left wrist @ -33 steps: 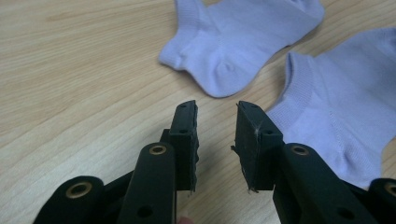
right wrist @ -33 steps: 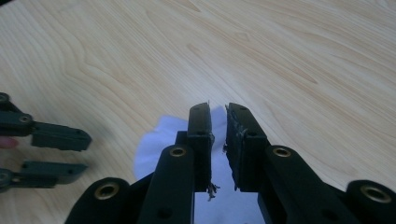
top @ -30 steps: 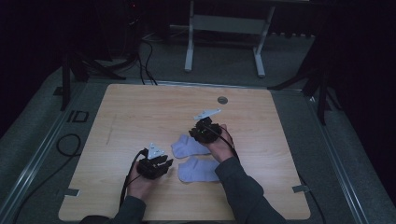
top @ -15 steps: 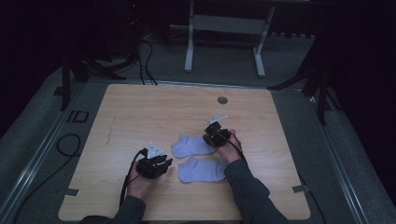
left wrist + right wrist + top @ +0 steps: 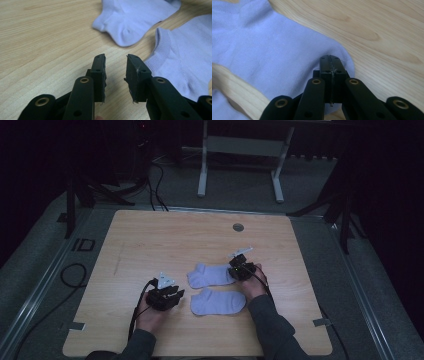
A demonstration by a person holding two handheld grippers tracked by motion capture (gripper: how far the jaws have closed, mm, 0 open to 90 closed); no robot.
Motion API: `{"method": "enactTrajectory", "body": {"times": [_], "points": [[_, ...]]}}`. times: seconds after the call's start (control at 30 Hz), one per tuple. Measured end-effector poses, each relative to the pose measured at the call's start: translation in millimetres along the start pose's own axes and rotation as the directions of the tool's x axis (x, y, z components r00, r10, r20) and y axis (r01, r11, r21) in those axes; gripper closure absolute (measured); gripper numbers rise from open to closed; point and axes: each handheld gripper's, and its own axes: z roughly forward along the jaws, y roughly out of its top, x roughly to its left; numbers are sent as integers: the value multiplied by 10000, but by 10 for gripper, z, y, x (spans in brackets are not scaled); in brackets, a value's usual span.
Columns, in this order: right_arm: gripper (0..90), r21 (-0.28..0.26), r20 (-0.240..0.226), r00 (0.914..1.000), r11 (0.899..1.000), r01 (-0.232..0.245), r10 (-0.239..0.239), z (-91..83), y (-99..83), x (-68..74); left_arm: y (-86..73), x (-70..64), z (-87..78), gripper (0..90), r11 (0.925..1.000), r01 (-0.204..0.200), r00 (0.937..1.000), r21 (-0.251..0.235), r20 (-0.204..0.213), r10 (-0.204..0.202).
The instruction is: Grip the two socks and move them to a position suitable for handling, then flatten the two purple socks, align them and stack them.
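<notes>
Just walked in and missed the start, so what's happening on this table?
A person is working two pale socks on a wooden table with a handheld tool in each hand. The right tool is shut, its tip over the toe end of the far sock; whether it pinches fabric is unclear. The left tool is open beside the near sock, gripping nothing.

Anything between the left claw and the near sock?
Nothing: bare wood between the left claw and the near sock, in the left gripper view.
</notes>
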Motion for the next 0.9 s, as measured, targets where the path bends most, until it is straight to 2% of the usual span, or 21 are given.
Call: {"method": "enactTrajectory", "body": {"times": [0.07, 0.1, 0.27, 0.6, 0.7, 0.73, 0.8, 0.9], "points": [[900, -34, 26, 9999, 9999, -162, 162, -20, -35, -38, -2, -5, 6, 690, 10000, -35, 10000, 39, -2, 35], [900, -34, 33, 9992, 9992, -391, 391, -44, -73, -87, -4, -6, 6, 691, 10000, -49, 10000, 59, -13, 49], [900, -89, 95, 9977, 9977, -674, 675, -98, -159, -189, -16, 3, -4, 691, 10000, 10, 10000, 56, -54, -10], [899, -170, 125, 9933, 9933, -1145, 1147, -200, -318, -293, -24, 18, -16, 688, 10000, 56, 9999, 83, -96, -55], [872, -87, 68, 9922, 9922, -1245, 1246, -237, -355, -310, -24, 20, -15, 688, 9999, 74, 9999, 95, -96, -73], [845, -81, 91, 9926, 9926, -1214, 1214, -249, -366, -308, -24, 19, -15, 688, 9999, 77, 9999, 92, -86, -76], [797, -156, 29, 9964, 9963, -843, 844, -285, -385, -292, -26, 15, -19, 688, 10000, 38, 10000, 74, -72, -38], [757, -476, 19, 9989, 9978, -459, 460, -343, -388, -262, -30, 20, -15, 686, 9999, 63, 9999, 105, -89, -62]]}}
